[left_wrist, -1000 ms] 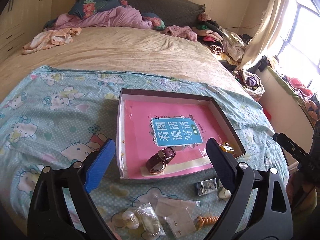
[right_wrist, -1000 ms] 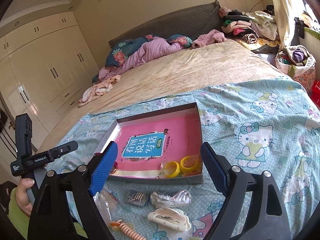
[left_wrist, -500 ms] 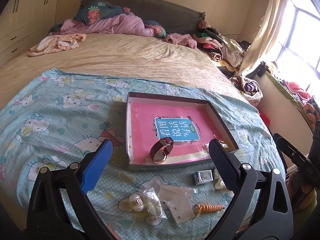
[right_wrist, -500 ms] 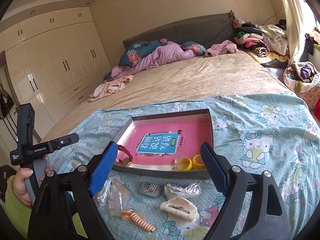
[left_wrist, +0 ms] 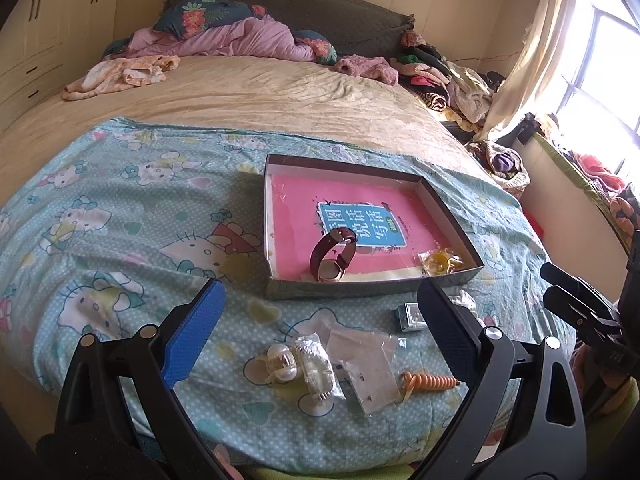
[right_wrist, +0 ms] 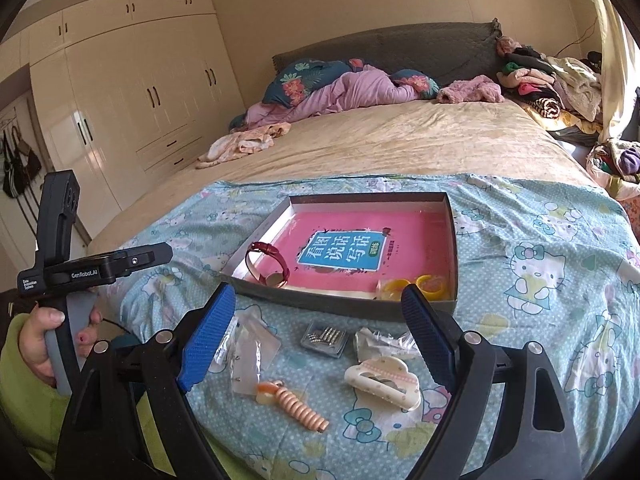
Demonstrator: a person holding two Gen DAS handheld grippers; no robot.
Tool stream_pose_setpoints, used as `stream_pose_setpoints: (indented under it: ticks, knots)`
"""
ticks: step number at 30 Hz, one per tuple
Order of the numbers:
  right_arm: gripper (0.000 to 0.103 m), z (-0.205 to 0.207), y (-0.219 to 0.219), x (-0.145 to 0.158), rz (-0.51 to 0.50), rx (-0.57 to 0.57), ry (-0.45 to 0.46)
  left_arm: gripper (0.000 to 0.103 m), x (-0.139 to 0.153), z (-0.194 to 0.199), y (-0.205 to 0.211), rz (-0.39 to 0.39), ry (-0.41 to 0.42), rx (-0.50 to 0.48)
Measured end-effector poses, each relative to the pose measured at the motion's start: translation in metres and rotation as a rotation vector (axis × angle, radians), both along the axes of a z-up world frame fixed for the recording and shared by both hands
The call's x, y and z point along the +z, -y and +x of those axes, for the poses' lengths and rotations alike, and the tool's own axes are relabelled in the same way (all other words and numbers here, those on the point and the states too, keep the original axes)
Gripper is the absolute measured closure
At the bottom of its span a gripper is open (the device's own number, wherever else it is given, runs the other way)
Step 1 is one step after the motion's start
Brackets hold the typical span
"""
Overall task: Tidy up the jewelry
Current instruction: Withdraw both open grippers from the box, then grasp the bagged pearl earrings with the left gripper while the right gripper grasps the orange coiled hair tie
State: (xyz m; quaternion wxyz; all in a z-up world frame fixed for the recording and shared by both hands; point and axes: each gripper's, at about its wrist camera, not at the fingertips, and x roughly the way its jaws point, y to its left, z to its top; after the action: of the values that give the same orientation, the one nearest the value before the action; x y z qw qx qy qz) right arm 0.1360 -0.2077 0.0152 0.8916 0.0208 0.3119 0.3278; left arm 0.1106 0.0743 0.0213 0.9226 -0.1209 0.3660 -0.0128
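Watch (left_wrist: 334, 254) and yellow rings (right_wrist: 412, 286) lie inside the box (left_wrist: 376, 290); clips and packets (left_wrist: 370, 368) wait in front; both grippers (left_wrist: 320, 344) (right_wrist: 320, 340) gape wide, empty.

Maroon watch (left_wrist: 333, 254) stands on edge in the tray (left_wrist: 372, 289) – yellow rings (right_wrist: 412, 286) in its corner.

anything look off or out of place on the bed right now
Yes. Only the watch and yellow rings sit in the box; the hair claw, spiral hair tie and small plastic bags lie loose in front of it.
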Motion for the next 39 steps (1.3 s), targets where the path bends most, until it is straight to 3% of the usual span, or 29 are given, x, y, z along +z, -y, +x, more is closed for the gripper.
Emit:
stream_pose_setpoints:
  ticks: [25, 27, 33, 35, 39]
  knots:
    - [0.019, -0.026, -0.029, -0.061, -0.144, 0.142, -0.076, 0.014, -0.067, -0.025, 0.024, 0.013, -0.175, -0.068]
    - [0.019, -0.027, -0.031, -0.063, -0.149, 0.149, -0.079, 0.019, -0.073, -0.026, 0.026, 0.006, -0.192, -0.080]
    - [0.019, -0.030, -0.032, -0.072, -0.167, 0.170, -0.096, 0.055, -0.089, -0.027, 0.031, -0.013, -0.237, -0.099]
    - [0.019, -0.030, -0.034, -0.076, -0.179, 0.180, -0.106, 0.062, -0.093, -0.026, 0.031, -0.022, -0.248, -0.106]
    - [0.019, -0.030, -0.041, -0.089, -0.223, 0.202, -0.118, 0.064, -0.098, -0.024, 0.032, -0.030, -0.262, -0.108]
